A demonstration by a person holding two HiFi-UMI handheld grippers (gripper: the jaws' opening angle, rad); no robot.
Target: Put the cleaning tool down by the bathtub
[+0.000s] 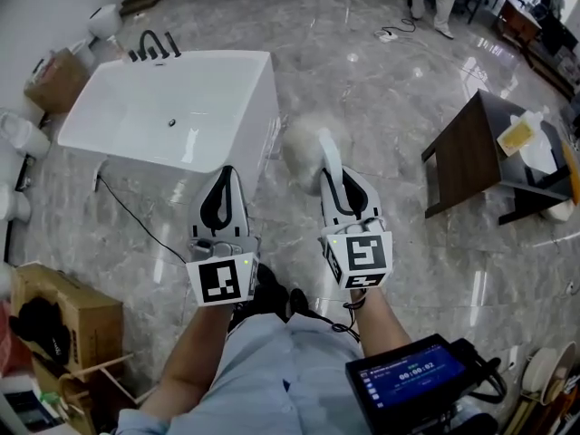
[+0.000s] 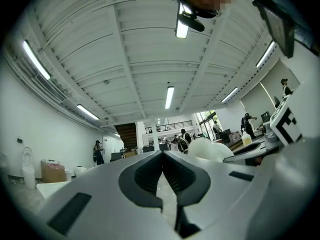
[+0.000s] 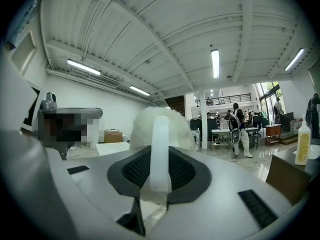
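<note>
The white bathtub (image 1: 172,107) stands on the marble floor at the upper left, with a black faucet (image 1: 154,43) at its far end. My right gripper (image 1: 333,181) is shut on the white handle of the cleaning tool (image 1: 304,148), whose fluffy white head sticks out past the jaws, just right of the tub's near corner and above the floor. In the right gripper view the handle (image 3: 160,149) stands upright between the black pads, with the fluffy head behind it. My left gripper (image 1: 225,178) is level beside it, shut and holding nothing (image 2: 162,156).
A dark side table (image 1: 480,152) with a yellow item stands at the right. A black cable (image 1: 136,216) runs across the floor below the tub. Cardboard boxes (image 1: 54,311) sit at the lower left. A person (image 1: 439,3) stands at the far end of the room.
</note>
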